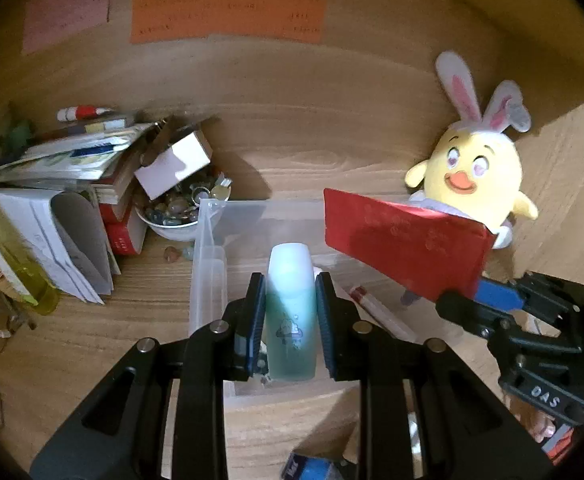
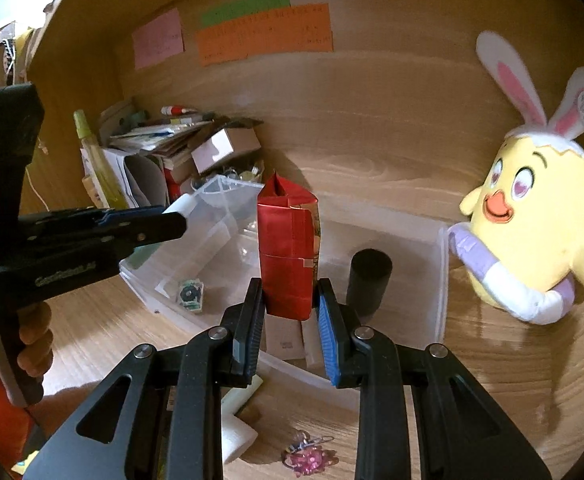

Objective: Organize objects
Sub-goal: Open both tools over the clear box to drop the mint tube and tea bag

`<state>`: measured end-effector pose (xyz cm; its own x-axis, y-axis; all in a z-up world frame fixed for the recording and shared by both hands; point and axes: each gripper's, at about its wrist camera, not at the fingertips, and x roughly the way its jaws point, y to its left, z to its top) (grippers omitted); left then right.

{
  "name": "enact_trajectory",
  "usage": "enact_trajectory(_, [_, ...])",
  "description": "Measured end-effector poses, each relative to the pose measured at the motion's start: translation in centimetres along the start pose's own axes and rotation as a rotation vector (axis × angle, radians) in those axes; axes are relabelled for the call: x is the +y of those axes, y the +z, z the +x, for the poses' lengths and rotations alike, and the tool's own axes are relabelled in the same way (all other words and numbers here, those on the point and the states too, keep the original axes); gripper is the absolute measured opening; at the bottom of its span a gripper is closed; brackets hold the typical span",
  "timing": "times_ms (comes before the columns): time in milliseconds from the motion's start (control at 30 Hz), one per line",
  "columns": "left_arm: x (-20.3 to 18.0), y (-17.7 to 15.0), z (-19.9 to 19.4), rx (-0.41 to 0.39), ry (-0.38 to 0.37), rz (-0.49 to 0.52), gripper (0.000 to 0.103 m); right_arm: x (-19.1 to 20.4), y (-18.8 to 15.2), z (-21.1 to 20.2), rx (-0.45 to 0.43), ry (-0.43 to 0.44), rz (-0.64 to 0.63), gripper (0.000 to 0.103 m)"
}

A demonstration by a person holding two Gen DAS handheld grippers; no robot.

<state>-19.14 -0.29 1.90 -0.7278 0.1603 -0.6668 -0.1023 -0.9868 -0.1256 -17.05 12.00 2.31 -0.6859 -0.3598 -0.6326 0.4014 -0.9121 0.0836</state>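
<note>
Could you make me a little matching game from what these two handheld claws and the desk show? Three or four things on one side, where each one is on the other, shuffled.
Things:
1. green bottle
2. red box
3. black cylinder
4. yellow chick plush

Places:
A. standing inside the clear bin
B. clamped in the left gripper
C. leaning against the wooden back wall, right of the bin
D. clamped in the right gripper

Pairs: 1-B, 2-D, 3-A, 4-C

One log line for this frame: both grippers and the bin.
left gripper: shut on bottle | right gripper: shut on red box | both over bin
</note>
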Motion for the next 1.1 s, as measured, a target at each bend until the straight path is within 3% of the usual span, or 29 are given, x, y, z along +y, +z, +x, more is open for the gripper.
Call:
enact_trajectory(367, [0.0,0.2,3.1,0.053,0.022,0.016,0.025,0.5,-0.7,2.1,0.049,-0.033,-0.035,0.023])
enact_trajectory(633, [-0.6,-0.2,3.1,0.052,0.035,0.035,0.025,1.1,-0.9,2.3,0.056,-0.066,-0.071,0.024])
enact_trajectory(700, [-0.6,-0.2,2.9,0.050,0.031,0.034,0.029,1.0,-0.9,2.3,0.063,-0.072,-0.071,0.024])
enact_trajectory(767, [-0.5,-0.4,2.6,0.044,0.031,0.032,0.039,0.9,-0.9,2.2,0.064,-0.072,-0.069,0.026])
enact_trajectory(933, [-0.4,-0.6,1.5,0.021,0.028,0.026,0.052,1.0,-0.7,1.6,0.037,-0.078,-0.071,0.047])
enact_trajectory(1100, [-0.5,-0.8,-0.2,-0.018,0.040,0.029,0.063,1.2,-0.5,0.7,0.013,-0.080,-0.074,0.056])
